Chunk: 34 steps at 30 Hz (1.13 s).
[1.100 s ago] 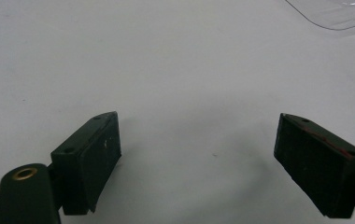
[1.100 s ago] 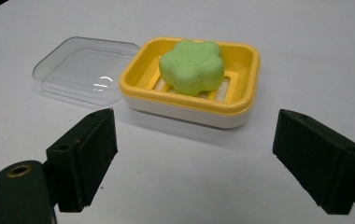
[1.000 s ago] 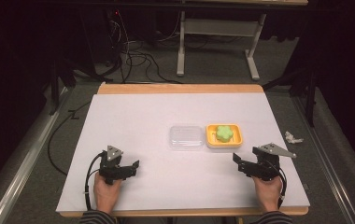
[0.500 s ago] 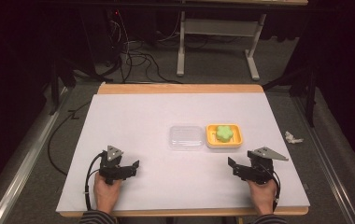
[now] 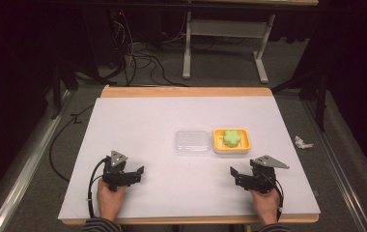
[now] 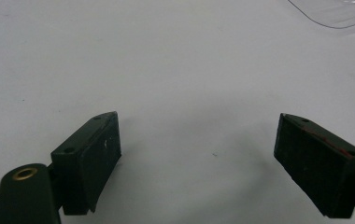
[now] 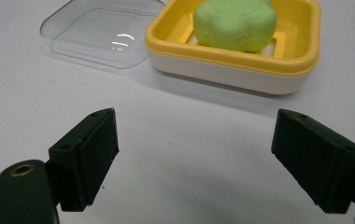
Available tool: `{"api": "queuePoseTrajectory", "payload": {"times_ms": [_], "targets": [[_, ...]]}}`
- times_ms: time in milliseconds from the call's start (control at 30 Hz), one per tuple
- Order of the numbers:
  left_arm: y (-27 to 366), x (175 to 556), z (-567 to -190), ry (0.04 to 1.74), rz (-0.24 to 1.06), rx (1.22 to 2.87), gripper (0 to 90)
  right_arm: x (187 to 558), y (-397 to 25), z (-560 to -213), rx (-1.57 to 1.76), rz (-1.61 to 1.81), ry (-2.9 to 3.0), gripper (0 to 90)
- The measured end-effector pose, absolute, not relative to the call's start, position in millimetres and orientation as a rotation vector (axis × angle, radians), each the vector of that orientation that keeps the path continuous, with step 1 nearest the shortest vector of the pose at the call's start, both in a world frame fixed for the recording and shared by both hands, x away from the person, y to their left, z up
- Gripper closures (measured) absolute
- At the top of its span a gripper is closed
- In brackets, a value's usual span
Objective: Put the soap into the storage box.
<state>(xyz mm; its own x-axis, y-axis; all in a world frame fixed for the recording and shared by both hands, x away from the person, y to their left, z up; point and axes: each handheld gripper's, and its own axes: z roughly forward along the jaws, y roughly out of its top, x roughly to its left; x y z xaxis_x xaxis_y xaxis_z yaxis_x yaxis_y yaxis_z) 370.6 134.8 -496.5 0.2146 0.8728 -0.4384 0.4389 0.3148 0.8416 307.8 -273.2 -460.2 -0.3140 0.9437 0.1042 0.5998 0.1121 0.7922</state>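
A yellow soap dish (image 5: 244, 144) (image 7: 297, 56) holds a green flower-shaped soap (image 5: 231, 137) (image 7: 235, 24) on the white table. Its clear plastic lid (image 5: 192, 142) (image 7: 96, 32) lies flat just left of the dish, and a corner of that lid (image 6: 339, 11) shows in the left gripper view. My right gripper (image 5: 235, 176) (image 7: 196, 161) rests open near the front right, short of the dish, with nothing between its jaws. My left gripper (image 5: 138, 173) (image 6: 199, 158) is open over bare table at the front left.
The white table top (image 5: 172, 116) has a wooden far edge (image 5: 186, 91). A crumpled white scrap (image 5: 302, 142) lies on the floor at the right. Cables (image 5: 138, 63) and a table frame (image 5: 225, 29) stand behind on the floor.
My right gripper has slid left and slightly toward the front edge. The left gripper, dish and lid have stayed put.
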Motion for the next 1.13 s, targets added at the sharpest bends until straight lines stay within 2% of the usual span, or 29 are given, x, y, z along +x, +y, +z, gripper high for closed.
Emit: {"api": "queuePoseTrajectory", "payload": {"times_ms": [1133], "targets": [[134.3, 370.7, -496.6, 1.410, 0.469, 1.302, 15.4, 307.1, -259.7, -480.6, 1.459, 0.995, 2.023, 15.5]]}}
